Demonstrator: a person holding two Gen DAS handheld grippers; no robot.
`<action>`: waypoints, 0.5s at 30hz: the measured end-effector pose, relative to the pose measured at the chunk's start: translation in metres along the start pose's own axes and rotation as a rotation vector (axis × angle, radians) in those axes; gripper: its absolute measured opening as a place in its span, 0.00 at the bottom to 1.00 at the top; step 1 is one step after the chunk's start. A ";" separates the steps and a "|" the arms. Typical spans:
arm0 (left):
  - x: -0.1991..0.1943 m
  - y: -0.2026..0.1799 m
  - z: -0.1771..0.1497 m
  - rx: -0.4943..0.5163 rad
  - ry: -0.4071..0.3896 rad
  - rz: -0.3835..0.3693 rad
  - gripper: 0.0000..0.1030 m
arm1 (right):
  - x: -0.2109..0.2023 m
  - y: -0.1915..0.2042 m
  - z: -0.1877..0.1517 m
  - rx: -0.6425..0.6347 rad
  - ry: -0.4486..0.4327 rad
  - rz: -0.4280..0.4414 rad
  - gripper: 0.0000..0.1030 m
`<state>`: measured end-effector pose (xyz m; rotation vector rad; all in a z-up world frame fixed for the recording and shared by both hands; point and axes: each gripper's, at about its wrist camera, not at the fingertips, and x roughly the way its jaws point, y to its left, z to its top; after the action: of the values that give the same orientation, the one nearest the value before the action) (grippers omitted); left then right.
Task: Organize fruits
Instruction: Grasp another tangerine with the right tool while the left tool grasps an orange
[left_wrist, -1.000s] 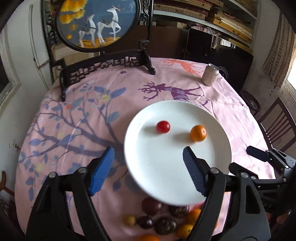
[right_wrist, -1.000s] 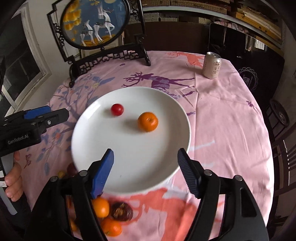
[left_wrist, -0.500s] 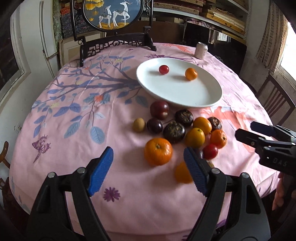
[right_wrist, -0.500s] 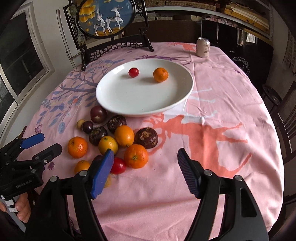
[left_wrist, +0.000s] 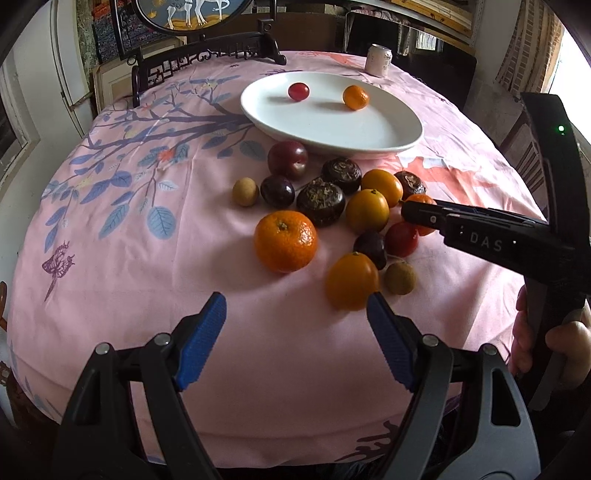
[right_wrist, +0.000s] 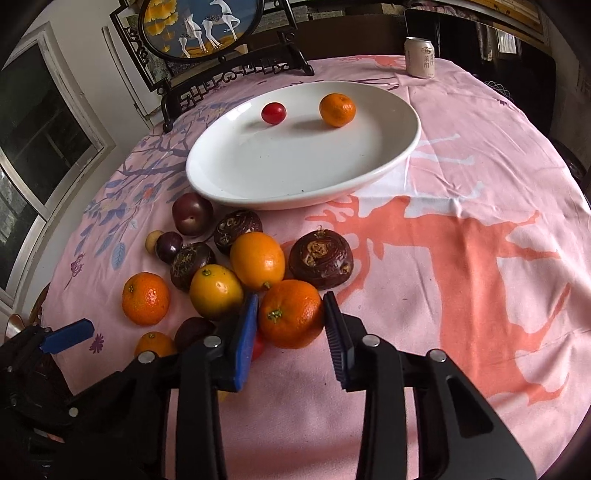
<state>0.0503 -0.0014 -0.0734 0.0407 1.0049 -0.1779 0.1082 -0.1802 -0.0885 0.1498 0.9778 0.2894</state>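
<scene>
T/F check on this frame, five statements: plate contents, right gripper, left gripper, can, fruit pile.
1. The white plate holds two fruits. True: a cherry tomato and a small orange.
2. The right gripper is clear of all fruit. False: its jaws are closing around a mandarin on the cloth.
3. The left gripper holds a plum. False: it is open, with nothing between its jaws.
4. A drinks can stands upright beyond the plate. True.
5. The loose fruit lies on the far side of the plate. False: it lies on the near side.
</scene>
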 end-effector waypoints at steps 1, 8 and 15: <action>0.002 -0.001 0.000 -0.001 0.007 -0.005 0.78 | -0.008 0.000 -0.002 -0.013 -0.012 -0.018 0.35; 0.017 -0.014 0.000 0.006 0.042 -0.034 0.61 | -0.042 -0.022 -0.033 -0.043 0.005 -0.103 0.35; 0.034 -0.019 0.007 -0.016 0.041 -0.070 0.51 | -0.033 -0.032 -0.047 -0.009 0.036 -0.052 0.40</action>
<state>0.0705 -0.0256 -0.0973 -0.0051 1.0491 -0.2337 0.0569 -0.2211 -0.0965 0.1111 1.0140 0.2495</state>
